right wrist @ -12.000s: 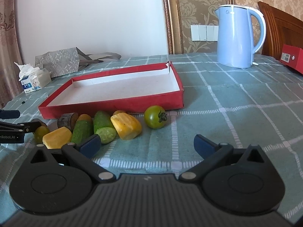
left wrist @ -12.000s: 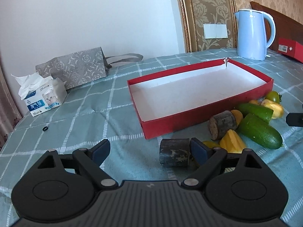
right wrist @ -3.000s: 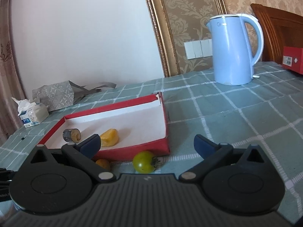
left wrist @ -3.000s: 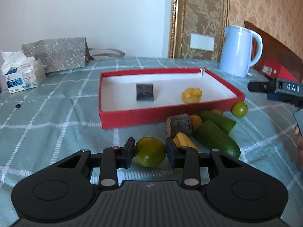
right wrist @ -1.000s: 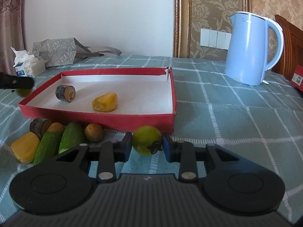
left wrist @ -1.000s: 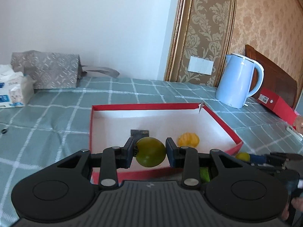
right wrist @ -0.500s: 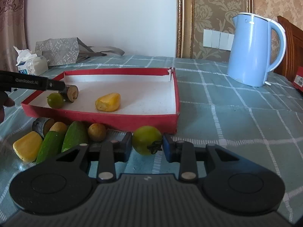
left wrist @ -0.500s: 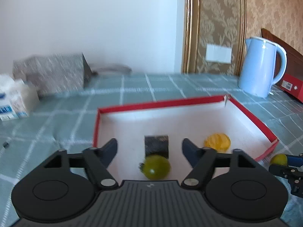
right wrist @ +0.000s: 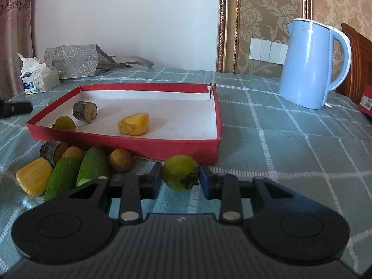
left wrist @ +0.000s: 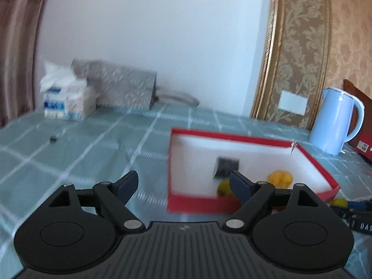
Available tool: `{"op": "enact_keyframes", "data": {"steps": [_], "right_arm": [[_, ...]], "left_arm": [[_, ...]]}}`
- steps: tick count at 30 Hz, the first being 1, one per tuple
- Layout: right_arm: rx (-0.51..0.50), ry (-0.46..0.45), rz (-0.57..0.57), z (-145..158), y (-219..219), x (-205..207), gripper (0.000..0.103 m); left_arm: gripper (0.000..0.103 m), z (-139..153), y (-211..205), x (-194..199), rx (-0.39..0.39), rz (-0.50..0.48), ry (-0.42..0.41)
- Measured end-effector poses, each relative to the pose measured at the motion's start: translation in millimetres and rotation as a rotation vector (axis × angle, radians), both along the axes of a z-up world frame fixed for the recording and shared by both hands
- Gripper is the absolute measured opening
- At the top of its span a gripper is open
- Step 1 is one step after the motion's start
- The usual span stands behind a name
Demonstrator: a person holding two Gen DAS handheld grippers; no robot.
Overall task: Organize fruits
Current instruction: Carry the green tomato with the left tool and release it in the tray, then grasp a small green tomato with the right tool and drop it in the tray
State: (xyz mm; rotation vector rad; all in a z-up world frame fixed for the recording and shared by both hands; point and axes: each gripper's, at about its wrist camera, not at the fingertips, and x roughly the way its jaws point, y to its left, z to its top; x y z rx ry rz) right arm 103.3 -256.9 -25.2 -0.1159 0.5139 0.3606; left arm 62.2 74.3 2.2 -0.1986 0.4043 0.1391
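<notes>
My right gripper (right wrist: 181, 177) is shut on a green tomato (right wrist: 179, 168) just in front of the red tray (right wrist: 125, 143), low over the cloth. In the tray lie a dark wooden cylinder (right wrist: 84, 111), a yellow piece (right wrist: 134, 124) and another green tomato (right wrist: 65, 122). My left gripper (left wrist: 182, 179) hovers left of the tray's near left corner (left wrist: 200, 203); its jaws are opening and nothing is between them. Two cucumbers (right wrist: 61, 177), a yellow chunk (right wrist: 34, 179), a brown fruit (right wrist: 120, 160) and a second cylinder (right wrist: 52, 150) lie before the tray.
A blue kettle (right wrist: 309, 62) stands at the back right, with a red box (right wrist: 367, 100) at the right edge. A tissue pack (right wrist: 38, 79) and a grey bag (right wrist: 72, 60) sit at the back left. The checked green cloth covers the table.
My left gripper opened and dropped its green tomato into the tray beside the dark cylinder, then drew back to the left. The right gripper kept still with its tomato.
</notes>
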Motion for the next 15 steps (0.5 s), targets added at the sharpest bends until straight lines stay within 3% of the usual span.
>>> {"op": "enact_keyframes", "data": {"steps": [5, 15], "right_arm": [[0.023, -0.014, -0.015, 3, -3, -3, 0.032], [-0.010, -0.112, -0.016, 31, 9, 11, 0.032]], "left_arm": [[0.086, -5, 12, 0, -0.073, -0.004, 0.034], [0.086, -9, -3, 1, 0.002, -0.055, 0.068]]}}
